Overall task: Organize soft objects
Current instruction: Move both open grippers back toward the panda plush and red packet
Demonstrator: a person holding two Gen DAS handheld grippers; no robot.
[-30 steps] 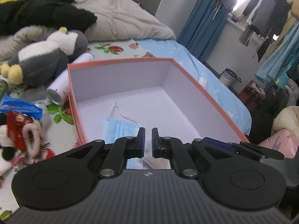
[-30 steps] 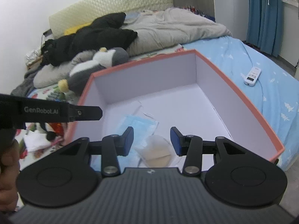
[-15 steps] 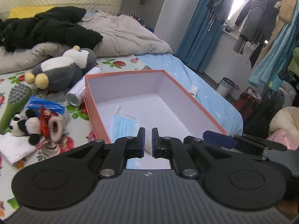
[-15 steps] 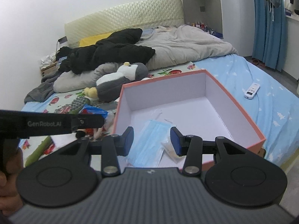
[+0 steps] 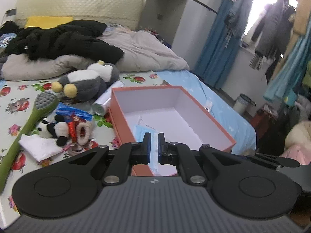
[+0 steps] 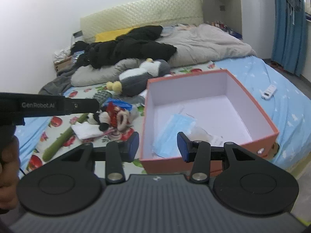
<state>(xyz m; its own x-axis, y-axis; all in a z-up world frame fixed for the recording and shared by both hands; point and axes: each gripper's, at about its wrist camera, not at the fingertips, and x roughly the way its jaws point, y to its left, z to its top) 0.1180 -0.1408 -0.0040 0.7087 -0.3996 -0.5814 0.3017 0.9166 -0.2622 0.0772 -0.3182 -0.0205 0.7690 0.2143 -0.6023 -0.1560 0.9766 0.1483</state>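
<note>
An orange box [image 5: 120, 116] [image 6: 258, 108] with a white inside stands open on the bed. A blue face mask [image 5: 141, 133] [image 6: 175, 128] and a beige patch [image 6: 200, 132] lie inside it. Left of the box lie a grey penguin plush [image 5: 85, 81] [image 6: 143, 75], a small panda plush [image 5: 51, 130] [image 6: 98, 119], a fluffy slipper toy [image 5: 82, 132] and a white folded cloth [image 5: 39, 147] [image 6: 85, 130]. My left gripper [image 5: 153, 148] is shut and empty above the box's near edge. My right gripper [image 6: 158, 145] is open and empty above the box's near left corner.
A green long-handled brush [image 5: 25, 124] [image 6: 62, 137], a white spray can [image 5: 103, 102] and a blue packet [image 5: 72, 111] lie left of the box. Black clothes [image 5: 58, 38] and a grey duvet [image 6: 204, 42] fill the bed's far end. A remote [image 6: 269, 91] lies right of the box.
Both grippers have pulled back and up from the box, so more of the bed and the toys shows. Neither gripper's jaws changed.
</note>
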